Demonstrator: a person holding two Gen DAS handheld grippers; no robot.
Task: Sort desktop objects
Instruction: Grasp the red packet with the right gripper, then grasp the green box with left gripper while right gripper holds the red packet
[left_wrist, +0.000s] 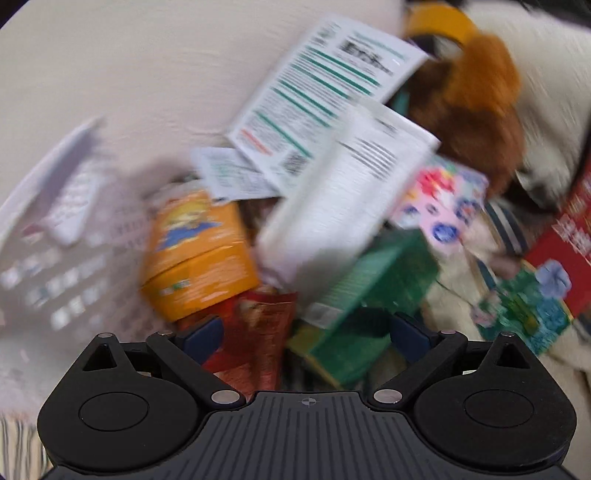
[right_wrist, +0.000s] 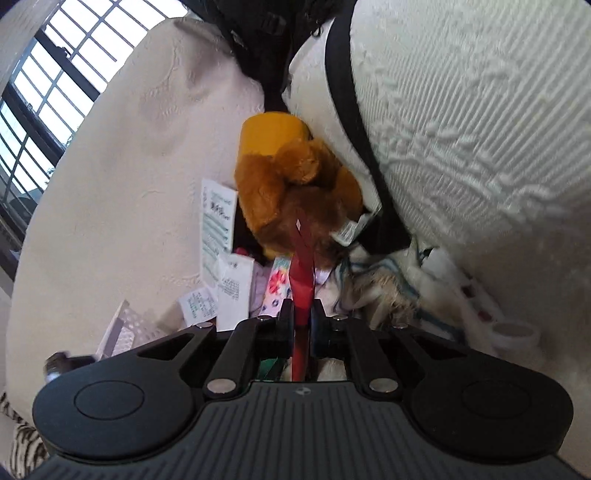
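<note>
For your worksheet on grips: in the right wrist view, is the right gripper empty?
No. The right gripper is shut on a thin red packet, seen edge-on between its fingers.

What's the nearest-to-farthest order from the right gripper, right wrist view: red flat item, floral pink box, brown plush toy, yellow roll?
1. Red flat item: clamped between the jaws of the right gripper, edge-on at centre.
2. Floral pink box: just ahead, slightly left of the jaws.
3. Brown plush toy: farther ahead, centre.
4. Yellow roll: farthest, behind the plush, against the white cushion.
</note>
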